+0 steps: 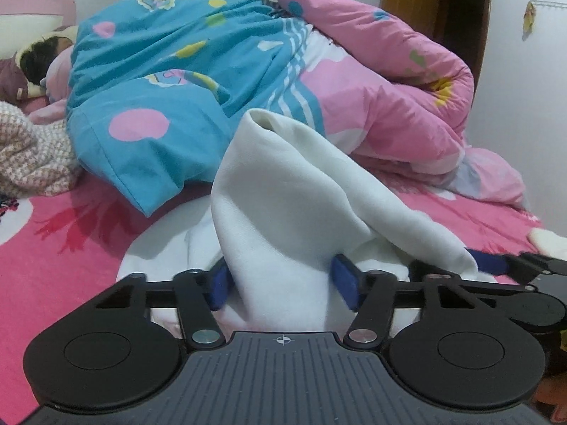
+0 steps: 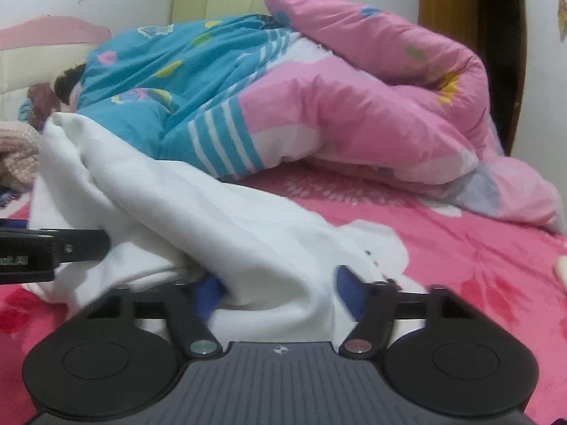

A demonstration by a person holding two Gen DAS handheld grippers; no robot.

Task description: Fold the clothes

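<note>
- The left gripper (image 1: pixel 281 281) has its blue pads (image 1: pixel 220 285) pinching a bunched fold of the white garment (image 1: pixel 283 191); the cloth fills the gap and bulges up and forward from between them.
- The right gripper (image 2: pixel 280 292) likewise pinches the white garment (image 2: pixel 198 212), its blue pads (image 2: pixel 349 292) pressed into a fold on both sides.
- The garment lies heaped on the pink bed sheet (image 1: pixel 53 258), right in front of both claws and draped between them; its far edge rises in a peak ahead of the left claw.
- In the left wrist view the right claw's fingers (image 1: pixel 531 265) show close to the right; in the right wrist view the left claw's finger (image 2: pixel 53 251) reaches in from the left, against the cloth.
- Ahead of both claws a blue and pink quilt (image 1: pixel 219 81) is piled high, near the garment's far edge.
- Open sheet (image 2: pixel 460 255) lies ahead and to the right of the right claw, up to the quilt.
- To the left of the left claw lies bare sheet, then a checked knit cloth (image 1: pixel 32 148).
- A doorway (image 2: pixel 496 63) stands far ahead on the right.
- Small white lettering on the left claw's body (image 2: pixel 14 260) is too blurred to read.
</note>
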